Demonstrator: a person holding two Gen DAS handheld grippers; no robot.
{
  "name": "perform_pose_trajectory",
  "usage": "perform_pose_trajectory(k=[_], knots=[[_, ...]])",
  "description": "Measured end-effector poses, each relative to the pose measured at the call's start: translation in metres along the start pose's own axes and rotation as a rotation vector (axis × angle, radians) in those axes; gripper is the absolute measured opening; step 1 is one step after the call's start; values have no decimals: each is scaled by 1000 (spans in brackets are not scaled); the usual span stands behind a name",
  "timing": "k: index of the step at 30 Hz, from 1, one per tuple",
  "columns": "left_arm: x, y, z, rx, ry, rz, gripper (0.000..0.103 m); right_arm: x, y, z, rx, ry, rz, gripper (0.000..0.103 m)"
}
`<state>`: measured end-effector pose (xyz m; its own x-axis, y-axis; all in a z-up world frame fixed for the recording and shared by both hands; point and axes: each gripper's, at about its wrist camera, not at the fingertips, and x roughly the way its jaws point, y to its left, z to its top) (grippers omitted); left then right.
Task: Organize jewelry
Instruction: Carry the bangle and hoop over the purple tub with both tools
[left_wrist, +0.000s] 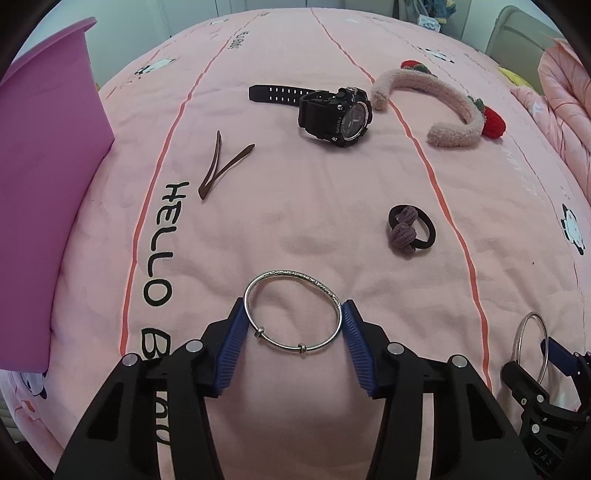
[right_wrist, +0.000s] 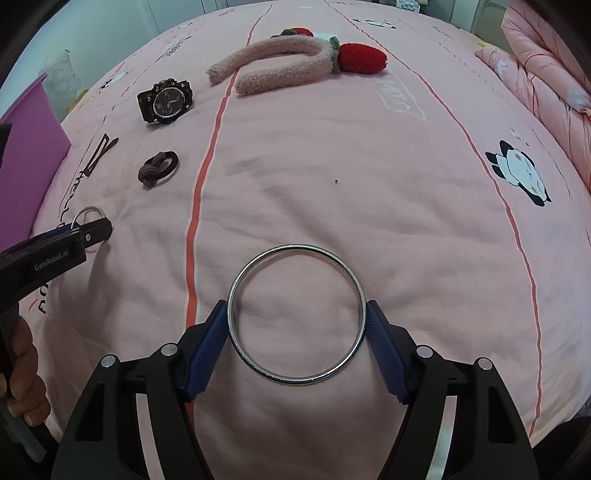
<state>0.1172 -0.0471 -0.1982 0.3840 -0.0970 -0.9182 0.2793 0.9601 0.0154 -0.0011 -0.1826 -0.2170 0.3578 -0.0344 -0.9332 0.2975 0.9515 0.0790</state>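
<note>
A pink bed cover (left_wrist: 295, 229) with the words HELLO and little panda pictures is seen in both views. Two shiny bangles are lying on it.

The left gripper (left_wrist: 293, 317) is pointed down at a thin silver bangle (left_wrist: 291, 275) with two small beads on it. The jaws are closed in on the bangle, and both blue pads (left_wrist: 236, 332) are touching its sides. The bangle is clamped between them.

The right gripper (right_wrist: 297, 317) is pointed down at a thicker plain metal bangle (right_wrist: 295, 248). Its blue pads (right_wrist: 208, 347) are pressed on the left and right sides of the ring, so this bangle is clamped too. The same bangle and gripper are seen at the right edge of the left view.

Farther up the bed, a black sport watch (left_wrist: 332, 110) is lying on its side. A fluffy pink headband (left_wrist: 432, 107) with red knitted strawberries is placed near it, to the right. A purple and black hair tie (left_wrist: 408, 230) is lying between the watch and the bangles. A thin brown hair clip (left_wrist: 221, 166) is seen near the word HELLO. A purple box (left_wrist: 44, 177) is standing at the left side of the bed. A hand (right_wrist: 22, 373) is seen at the lower left of the right view
</note>
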Motion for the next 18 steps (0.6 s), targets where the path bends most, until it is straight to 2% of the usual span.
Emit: perform_pose_trajectory(k=[9, 18], knots=[[-31, 18, -18, -53, -7, -32, 50, -22, 0, -5, 10, -15, 43, 70], [-83, 41, -26, -105, -81, -52, 50, -51, 17, 0, -12, -60, 77, 70]])
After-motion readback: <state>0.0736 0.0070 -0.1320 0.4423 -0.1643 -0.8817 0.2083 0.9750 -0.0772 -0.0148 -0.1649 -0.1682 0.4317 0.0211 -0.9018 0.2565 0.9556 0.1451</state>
